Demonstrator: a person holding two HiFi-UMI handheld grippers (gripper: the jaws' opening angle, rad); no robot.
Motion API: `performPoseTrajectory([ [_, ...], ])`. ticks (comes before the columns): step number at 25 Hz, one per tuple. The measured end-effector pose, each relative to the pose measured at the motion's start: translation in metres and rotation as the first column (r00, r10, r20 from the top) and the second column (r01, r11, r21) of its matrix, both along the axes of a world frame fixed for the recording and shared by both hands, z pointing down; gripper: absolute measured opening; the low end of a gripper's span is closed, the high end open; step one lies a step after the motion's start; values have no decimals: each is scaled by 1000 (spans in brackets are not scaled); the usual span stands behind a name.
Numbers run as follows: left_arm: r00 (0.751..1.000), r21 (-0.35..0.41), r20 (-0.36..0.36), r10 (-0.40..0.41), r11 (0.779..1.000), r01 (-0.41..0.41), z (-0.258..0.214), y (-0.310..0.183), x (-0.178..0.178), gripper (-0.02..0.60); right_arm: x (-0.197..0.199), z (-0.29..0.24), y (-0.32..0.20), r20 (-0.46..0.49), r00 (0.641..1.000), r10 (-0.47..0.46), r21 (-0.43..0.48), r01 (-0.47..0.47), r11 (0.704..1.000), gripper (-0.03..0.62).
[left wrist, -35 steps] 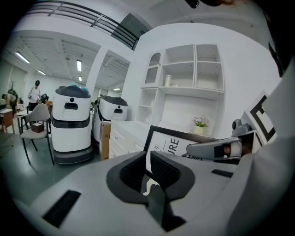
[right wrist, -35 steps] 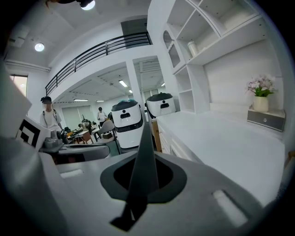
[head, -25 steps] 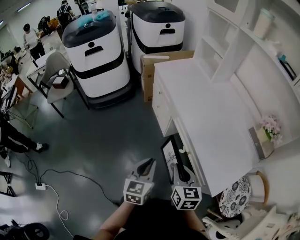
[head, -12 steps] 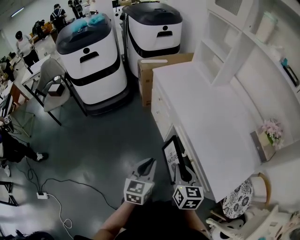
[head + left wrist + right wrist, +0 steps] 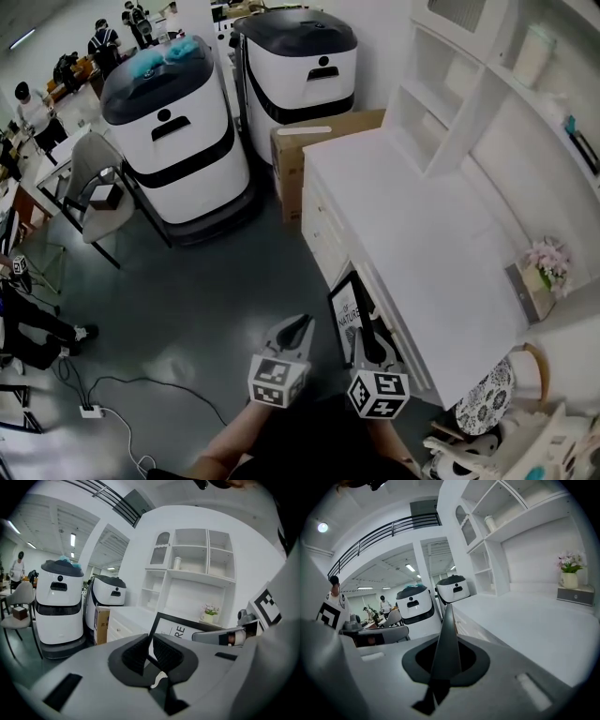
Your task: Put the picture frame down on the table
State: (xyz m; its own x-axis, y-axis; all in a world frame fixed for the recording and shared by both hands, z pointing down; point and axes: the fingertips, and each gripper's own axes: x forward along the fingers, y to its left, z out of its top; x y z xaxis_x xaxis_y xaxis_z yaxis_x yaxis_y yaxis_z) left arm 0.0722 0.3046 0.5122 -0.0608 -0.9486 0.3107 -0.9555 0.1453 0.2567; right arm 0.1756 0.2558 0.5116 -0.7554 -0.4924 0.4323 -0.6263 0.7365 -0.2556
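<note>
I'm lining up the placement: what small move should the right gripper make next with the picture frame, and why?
Probably carry it rightward over the white table. The right gripper is shut on the picture frame, which hangs beside the table's drawer front, above the floor rather than the tabletop, so releasing now would drop it.

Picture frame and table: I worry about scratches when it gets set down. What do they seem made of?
Black-rimmed picture frame: thin, matte black rim, likely painted wood or plastic; the printed white face may sit behind glazing, but no glare shows it.
White table: smooth, painted or laminated board, by its even, seamless, faintly sheeny top.
</note>
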Motion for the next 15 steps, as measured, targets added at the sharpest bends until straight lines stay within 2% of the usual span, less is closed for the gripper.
performPoseTrajectory([
  [6,1000,5,-4,22,1000,-22,2,-5,-8,37,-9,0,-6,0,1000,22,9,-22,1000,14],
  [15,1000,4,-22,10,1000,-10,3,-4,-21,37,-22,-3,-6,6,1000,19,4,-19,1000,14],
])
